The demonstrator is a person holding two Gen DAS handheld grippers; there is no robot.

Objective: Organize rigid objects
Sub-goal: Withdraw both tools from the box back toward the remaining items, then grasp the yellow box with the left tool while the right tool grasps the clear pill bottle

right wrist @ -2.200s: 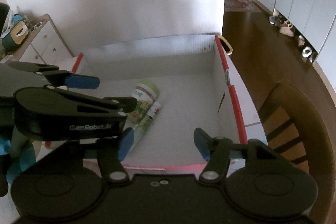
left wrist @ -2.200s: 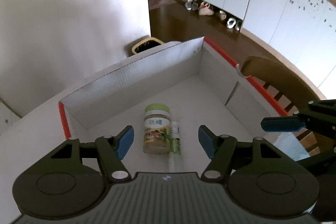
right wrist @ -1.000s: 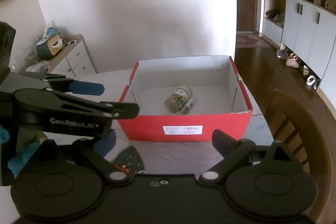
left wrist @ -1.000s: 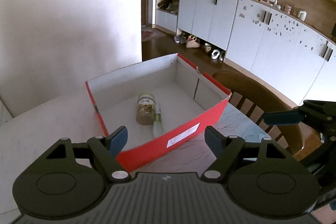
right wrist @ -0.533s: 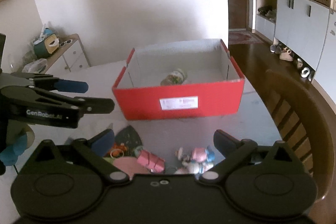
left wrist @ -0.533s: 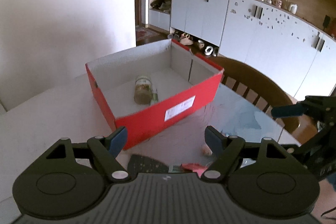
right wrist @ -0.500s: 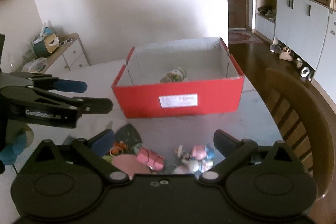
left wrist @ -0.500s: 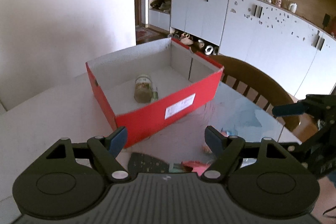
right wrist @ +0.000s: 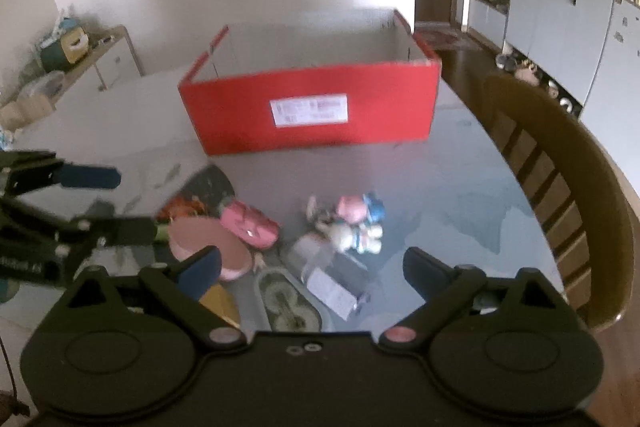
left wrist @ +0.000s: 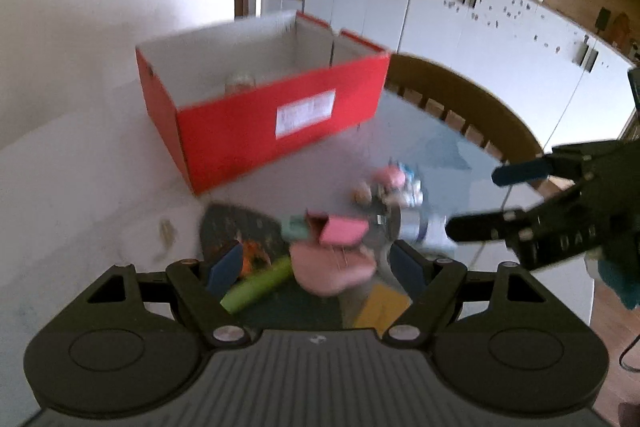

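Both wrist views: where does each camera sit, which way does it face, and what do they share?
Left wrist: on the open left gripper, looking across the table at the red box; right gripper at right.
Right wrist: on the open right gripper, facing the box's labelled side; left gripper at left.
Shared: box, pink case, wooden chair.

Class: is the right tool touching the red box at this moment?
Apart. The right wrist view shows the right tool open near the camera, with bare table and scattered toys lying between its tips and the red box.
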